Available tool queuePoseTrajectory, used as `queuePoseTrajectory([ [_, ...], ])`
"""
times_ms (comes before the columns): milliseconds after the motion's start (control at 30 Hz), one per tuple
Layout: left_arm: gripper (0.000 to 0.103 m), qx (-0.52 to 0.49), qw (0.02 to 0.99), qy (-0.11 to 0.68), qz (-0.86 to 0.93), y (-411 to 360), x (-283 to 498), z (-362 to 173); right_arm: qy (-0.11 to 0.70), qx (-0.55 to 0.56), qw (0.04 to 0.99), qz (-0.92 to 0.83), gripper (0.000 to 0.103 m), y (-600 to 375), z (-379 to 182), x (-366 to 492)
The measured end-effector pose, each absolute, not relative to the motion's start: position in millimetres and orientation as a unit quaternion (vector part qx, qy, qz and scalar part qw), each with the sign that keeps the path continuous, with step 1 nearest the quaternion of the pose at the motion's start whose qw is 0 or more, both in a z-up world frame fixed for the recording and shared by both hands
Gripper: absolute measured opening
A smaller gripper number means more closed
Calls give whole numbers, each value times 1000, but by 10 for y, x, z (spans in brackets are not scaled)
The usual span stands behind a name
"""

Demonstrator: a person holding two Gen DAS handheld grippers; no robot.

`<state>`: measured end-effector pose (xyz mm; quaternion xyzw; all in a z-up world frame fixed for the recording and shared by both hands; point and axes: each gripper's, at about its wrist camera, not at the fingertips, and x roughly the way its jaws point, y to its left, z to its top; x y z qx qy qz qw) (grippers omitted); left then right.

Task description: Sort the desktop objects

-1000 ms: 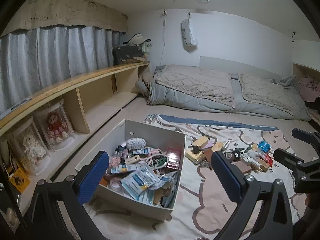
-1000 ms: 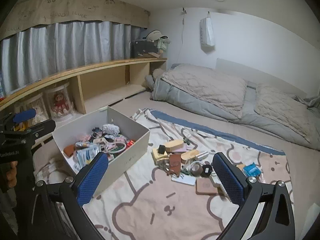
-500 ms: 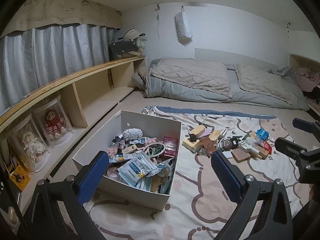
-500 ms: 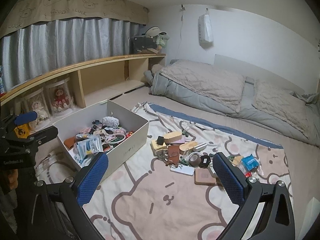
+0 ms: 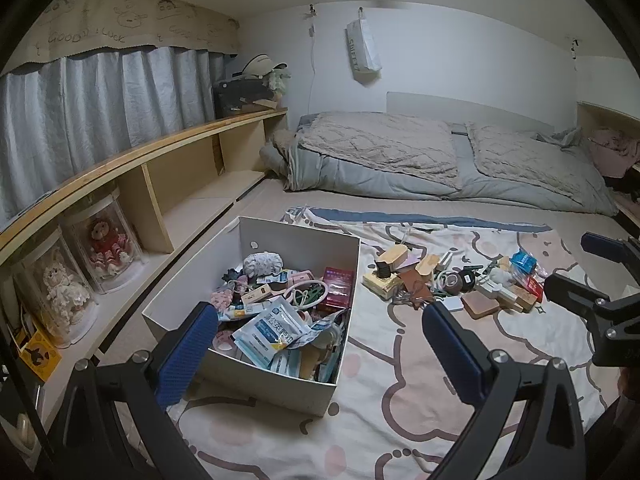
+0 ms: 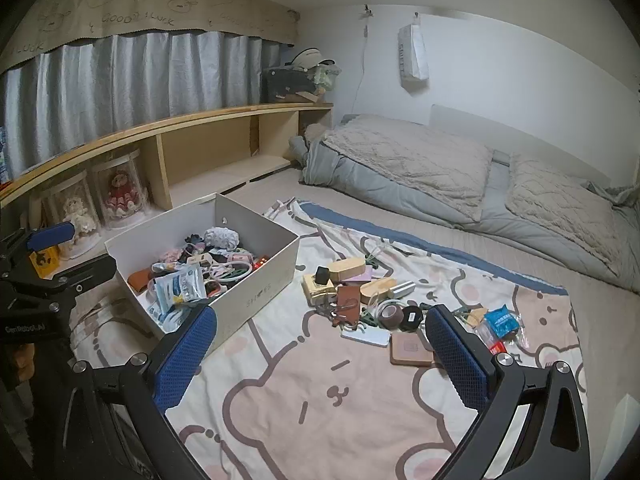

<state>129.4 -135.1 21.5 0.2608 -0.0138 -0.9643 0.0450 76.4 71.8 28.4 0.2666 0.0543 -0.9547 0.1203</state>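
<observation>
A white cardboard box [image 5: 304, 240] [image 6: 260, 292] holding several small items, with blue-white packets on top, stands on a cartoon-print blanket [image 5: 420, 392] [image 6: 320, 392]. To its right lies a pile of loose small objects [image 5: 452, 280] [image 6: 372, 300]: wooden blocks, a brown leather piece, tape rolls, a blue packet. My left gripper [image 5: 320, 344] is open and empty, held above the box's near edge. My right gripper [image 6: 320, 348] is open and empty, above the blanket in front of the pile. Each gripper shows at the edge of the other's view.
A wooden shelf [image 5: 168, 168] with two dolls in clear cases [image 5: 100, 248] runs along the left under grey curtains. A grey-beige quilt [image 5: 420, 160] and bedding lie behind the blanket. A white bag [image 5: 364, 48] hangs on the back wall.
Both grippers have drawn back and tilted a little, so the box and the pile sit slightly lower and farther in view. Both stay open and empty.
</observation>
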Motion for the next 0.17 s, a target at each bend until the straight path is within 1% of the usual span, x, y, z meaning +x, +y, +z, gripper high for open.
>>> queuePoseTrajectory([
  [167, 103, 256, 44, -17, -966, -1350, 1327, 214, 55, 268, 121, -954, 103, 723, 270, 761],
])
